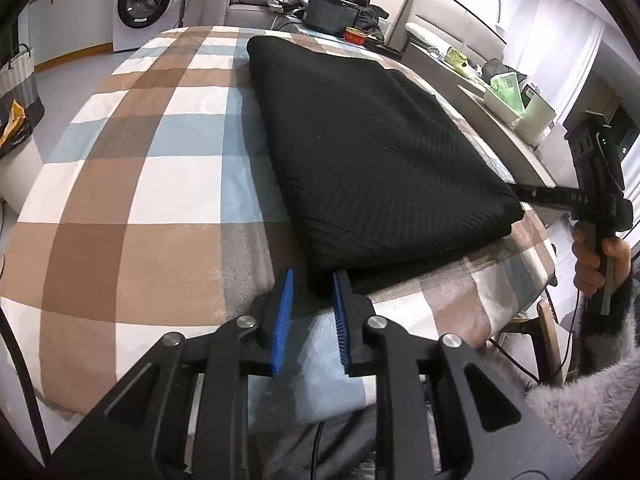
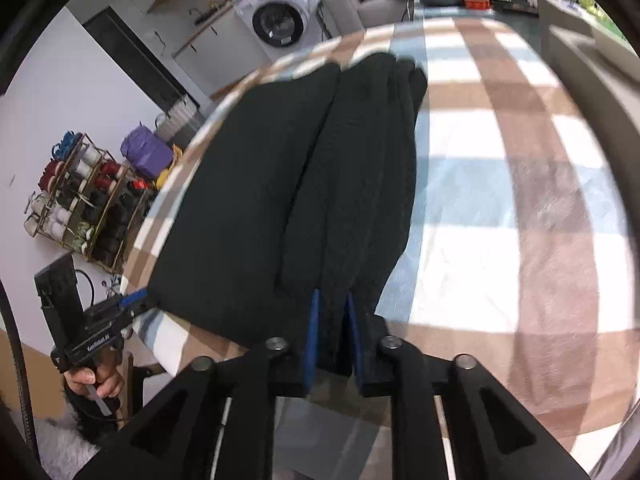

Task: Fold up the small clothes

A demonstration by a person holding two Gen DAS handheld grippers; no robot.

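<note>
Garment: the black knit (image 1: 368, 152) lay folded into a long slab on the checked cloth (image 1: 132, 184), toward the table's right edge as my left camera saw it, its near end at the near edge.
Left gripper (image 1: 312, 280): my blue pads straddled the near left corner of the knit; the gap looked wider than the fabric between them, so I judged it let go rather than pinching.
Right gripper (image 2: 331, 300): at the near right corner, pads close on either side of a fold of the knit; whether they pressed it I could not tell (the frame was blurred there).
Long axis: it ran straight away from both grippers, toward the far edge.
Nearer hand: neither; each had its own near corner, the right hand (image 1: 596, 264) just off the table's right edge.
Coming move: I judged it a lift of the near end toward the far end, both corners together.
Surface: soft brown, white and blue checks, wide and bare to the left.
Room: a washer (image 1: 144, 0) by the far wall, a spool rack (image 2: 88, 196) on the floor.
</note>
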